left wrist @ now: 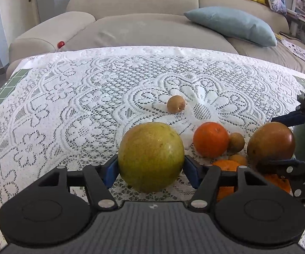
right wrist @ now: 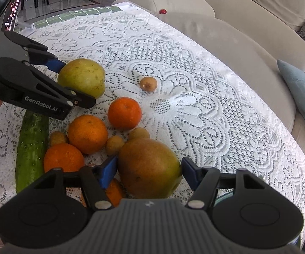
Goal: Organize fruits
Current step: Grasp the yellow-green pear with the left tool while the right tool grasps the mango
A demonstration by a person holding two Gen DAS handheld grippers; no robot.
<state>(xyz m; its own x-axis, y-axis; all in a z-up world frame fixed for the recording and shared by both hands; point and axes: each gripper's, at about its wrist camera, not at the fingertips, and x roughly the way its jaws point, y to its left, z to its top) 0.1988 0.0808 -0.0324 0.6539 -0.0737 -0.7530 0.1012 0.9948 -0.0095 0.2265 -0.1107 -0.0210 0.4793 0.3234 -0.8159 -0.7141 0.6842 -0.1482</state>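
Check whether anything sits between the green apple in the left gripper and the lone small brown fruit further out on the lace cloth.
Nothing visible does. Beyond the green apple held in the left gripper, only bare lace tablecloth lies before the small brown fruit. The oranges sit off to the side.

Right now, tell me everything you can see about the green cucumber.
The cucumber shows only in the right wrist view. It is long, dark green and bumpy-skinned, and lies flat on the lace tablecloth, left of the oranges. Its far end is hidden under the left gripper; its near end is partly hidden behind the right gripper's body. Whether it touches any fruit is unclear.
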